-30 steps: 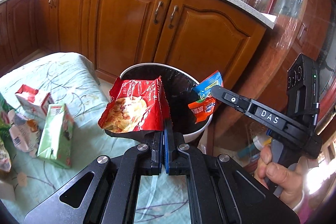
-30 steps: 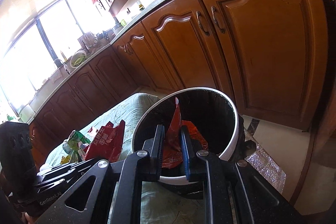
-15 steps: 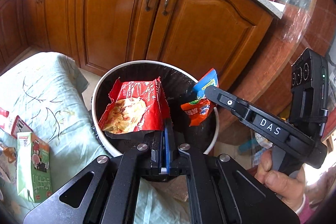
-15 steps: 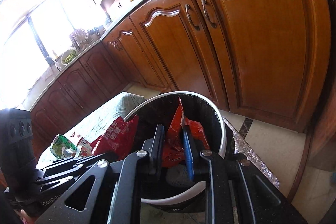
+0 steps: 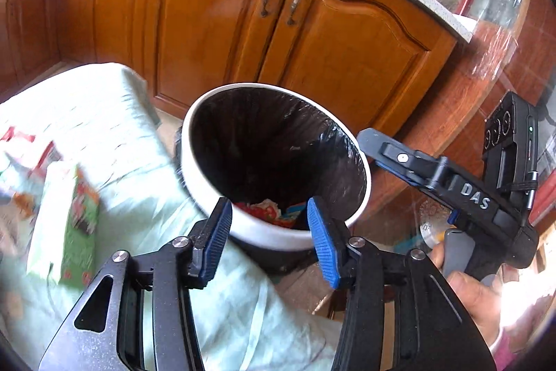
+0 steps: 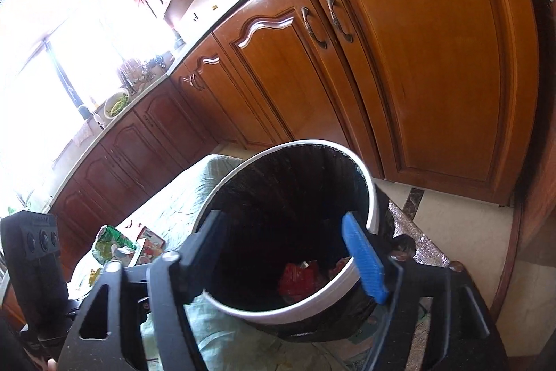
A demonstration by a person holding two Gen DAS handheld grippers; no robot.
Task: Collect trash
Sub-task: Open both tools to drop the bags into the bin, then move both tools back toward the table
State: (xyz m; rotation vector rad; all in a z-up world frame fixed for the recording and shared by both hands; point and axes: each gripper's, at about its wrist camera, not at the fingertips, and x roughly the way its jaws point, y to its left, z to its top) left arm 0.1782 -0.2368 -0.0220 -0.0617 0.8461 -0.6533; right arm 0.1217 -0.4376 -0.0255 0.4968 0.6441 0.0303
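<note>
Both grippers were wide open and holding nothing. The left gripper (image 5: 267, 240) had its blue ribbed pads (image 5: 218, 237) spread apart right over the near rim of the round white trash bin with the black liner bag (image 5: 208, 124). The right gripper (image 6: 293, 252) was gaped the same way above that bin (image 6: 373, 197), touching nothing.

The trash was down at the bottom of the bin: crumpled red and blue snack wrappers (image 5: 274, 209), seen as a red heap (image 6: 300, 279) from the right wrist.

Half a second earlier the left one was clamped on the red chip bag and the right one pinched the orange and blue wrapper, both over the opening. Now both were let go and dropped in.

A green and white carton (image 5: 66, 228) lay on the pale green tablecloth (image 5: 104, 113) beside the bin, blurry.
</note>
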